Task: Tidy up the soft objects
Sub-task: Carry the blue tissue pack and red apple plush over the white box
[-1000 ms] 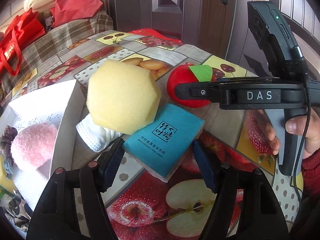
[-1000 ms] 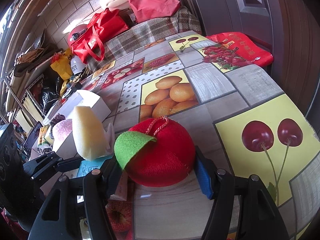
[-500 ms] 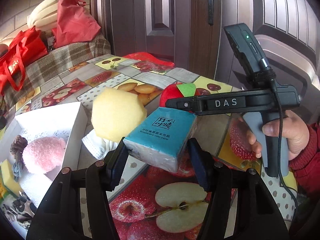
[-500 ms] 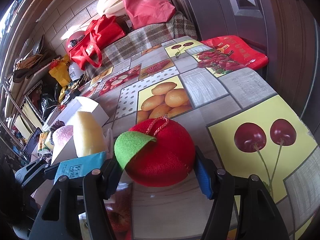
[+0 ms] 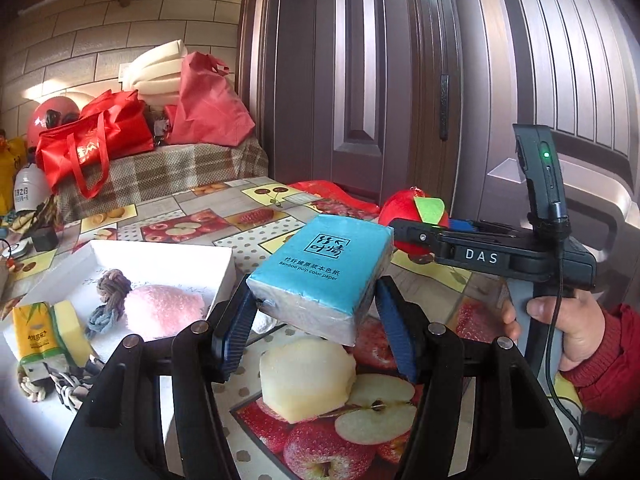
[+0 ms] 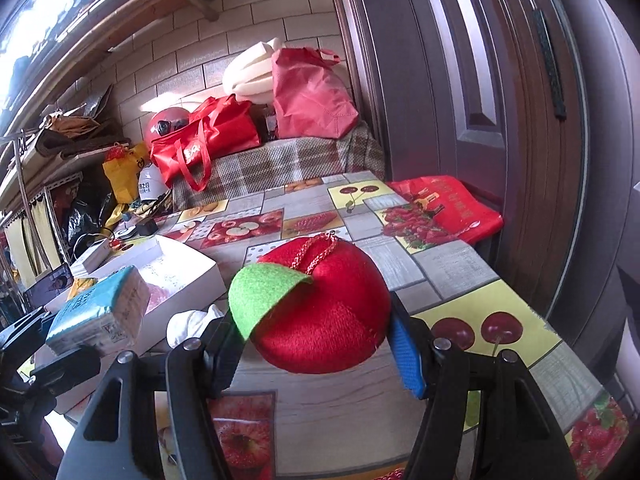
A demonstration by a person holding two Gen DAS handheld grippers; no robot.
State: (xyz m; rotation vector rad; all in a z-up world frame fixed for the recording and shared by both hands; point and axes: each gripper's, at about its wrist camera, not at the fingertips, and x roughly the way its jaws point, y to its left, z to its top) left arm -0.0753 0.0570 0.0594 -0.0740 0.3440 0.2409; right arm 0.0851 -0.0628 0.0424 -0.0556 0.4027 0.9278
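My left gripper [image 5: 316,332] is shut on a blue tissue pack [image 5: 320,272] and holds it above the table, right of the white box [image 5: 160,256]. The pack also shows in the right wrist view [image 6: 96,312]. A yellow sponge [image 5: 308,376] lies on the table under the pack. My right gripper [image 6: 320,344] is shut on a red plush apple [image 6: 324,308] with a green leaf, lifted off the table; it shows in the left wrist view too [image 5: 412,216]. The box holds a pink puff [image 5: 164,312], a knotted rope toy [image 5: 108,292] and a yellow-green tissue pack [image 5: 36,336].
A white face mask [image 6: 192,324] lies by the box's right wall. A red bag [image 6: 444,208] lies at the table's far right edge by the door. Red bags [image 5: 92,140] and foam sit on a checked bench behind the table.
My left gripper has closed on the blue tissue pack and lifted it off the table, leaving the yellow sponge below. My right gripper has lifted the red apple.
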